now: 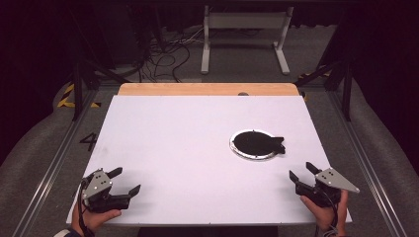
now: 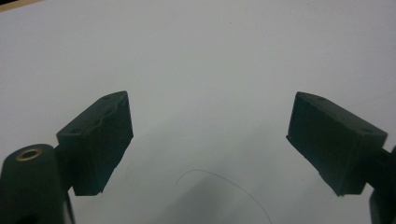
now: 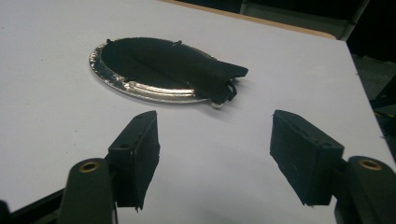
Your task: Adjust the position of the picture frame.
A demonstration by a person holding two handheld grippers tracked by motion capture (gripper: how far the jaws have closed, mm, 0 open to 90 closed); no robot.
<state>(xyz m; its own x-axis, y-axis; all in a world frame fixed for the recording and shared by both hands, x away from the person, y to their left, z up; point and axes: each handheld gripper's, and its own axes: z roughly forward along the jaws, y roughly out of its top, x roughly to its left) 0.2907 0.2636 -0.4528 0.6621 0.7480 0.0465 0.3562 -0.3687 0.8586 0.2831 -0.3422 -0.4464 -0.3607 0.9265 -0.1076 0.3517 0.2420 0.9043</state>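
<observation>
A round silver-rimmed frame (image 1: 240, 149) with black cloth stretched over it lies flat on the white table (image 1: 197, 143), right of centre; a dark sock-like piece (image 1: 274, 143) sticks out past its right rim. In the right gripper view the frame (image 3: 116, 81) lies just beyond the jaws, its black piece (image 3: 219, 74) pointing right. My right gripper (image 1: 302, 172) is open near the table's front right corner, nothing between its jaws (image 3: 215, 163). My left gripper (image 1: 124, 180) is open at the front left, over bare table (image 2: 210, 135).
A wooden strip (image 1: 207, 89) edges the table's far side. Beyond it stand a white metal stand (image 1: 244, 34) and tangled cables (image 1: 163, 59) on the floor. Metal rails (image 1: 365, 163) run along both sides of the table. A thin hair or thread (image 2: 224, 182) lies on the surface.
</observation>
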